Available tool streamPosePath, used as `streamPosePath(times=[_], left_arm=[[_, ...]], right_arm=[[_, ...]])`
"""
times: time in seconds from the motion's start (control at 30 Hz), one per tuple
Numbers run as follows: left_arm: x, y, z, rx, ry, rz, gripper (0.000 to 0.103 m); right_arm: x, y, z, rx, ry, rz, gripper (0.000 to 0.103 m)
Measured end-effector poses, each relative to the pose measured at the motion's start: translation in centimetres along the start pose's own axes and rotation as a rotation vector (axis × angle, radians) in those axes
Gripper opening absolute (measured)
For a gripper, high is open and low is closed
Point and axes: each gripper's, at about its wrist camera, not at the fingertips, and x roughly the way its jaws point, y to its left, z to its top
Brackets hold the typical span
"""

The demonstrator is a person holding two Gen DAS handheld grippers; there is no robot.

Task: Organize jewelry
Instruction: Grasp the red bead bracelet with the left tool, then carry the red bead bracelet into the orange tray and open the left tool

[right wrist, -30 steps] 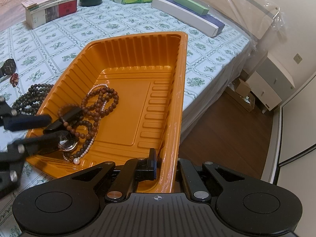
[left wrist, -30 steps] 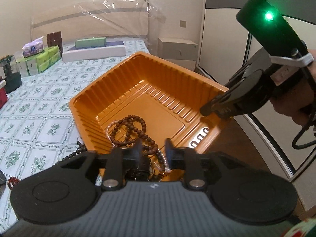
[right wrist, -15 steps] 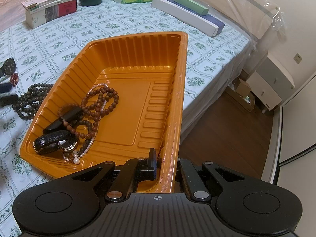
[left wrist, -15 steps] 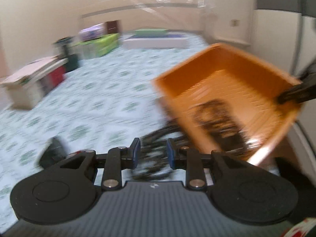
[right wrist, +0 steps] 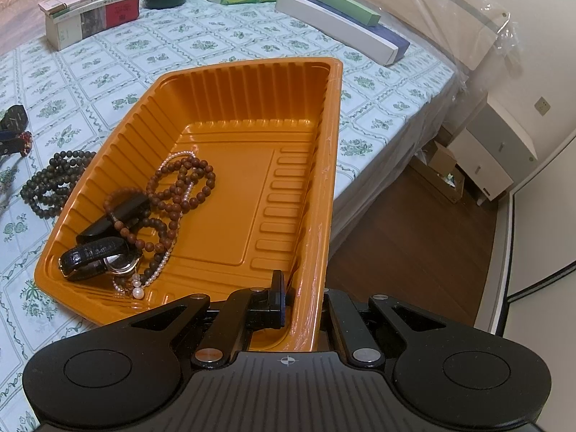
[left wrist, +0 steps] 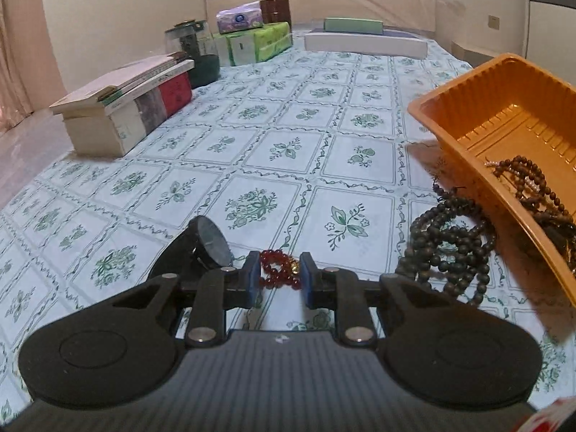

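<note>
Right gripper (right wrist: 300, 297) clamps the orange tray's (right wrist: 333, 165) rim overhanging the bed edge (right wrist: 414, 144).

Cream walls (left wrist: 126, 7) enclose a bed with floral sheet (left wrist: 288, 108) — dark wood floor (right wrist: 414, 223) and white nightstand (right wrist: 493, 151) lie right.

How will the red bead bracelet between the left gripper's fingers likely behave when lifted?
The red bead bracelet is a small strung loop, so probably light and floppy, drooping from the left gripper. Its round glossy beads may slip or roll between the pads.
</note>
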Motion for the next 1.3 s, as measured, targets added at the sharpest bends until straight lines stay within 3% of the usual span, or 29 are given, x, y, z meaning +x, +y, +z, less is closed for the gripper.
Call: streamPosePath(times=[0.17,0.3,0.47,0.77,1.3], left_arm=[[1.0,0.0,0.0,0.013,0.023,-0.018,0.020],[1.0,-0.2,0.1,0.020,0.032,-0.035,0.005],[-0.3,-0.7,-0.2,0.027,0.026,-0.036,0.004],[-4.5,-2.0,0.4,0.024,-0.046,-0.068,0.004],[-9.7,-6.1,5.5,0.038,-0.204,-0.231,0.004]], right_arm=[[0.1,0.0,0.0,0.001,0.001,0.000,0.004],[0.1,0.0,0.0,0.002,0.002,-0.001,0.004],[0.1,0.0,0.0,0.001,0.001,0.000,0.004],[0.1,0.0,0.0,0.000,0.000,-0.001,0.004],[0.0,-0.1,-0.1,0.001,-0.001,0.000,0.004]])
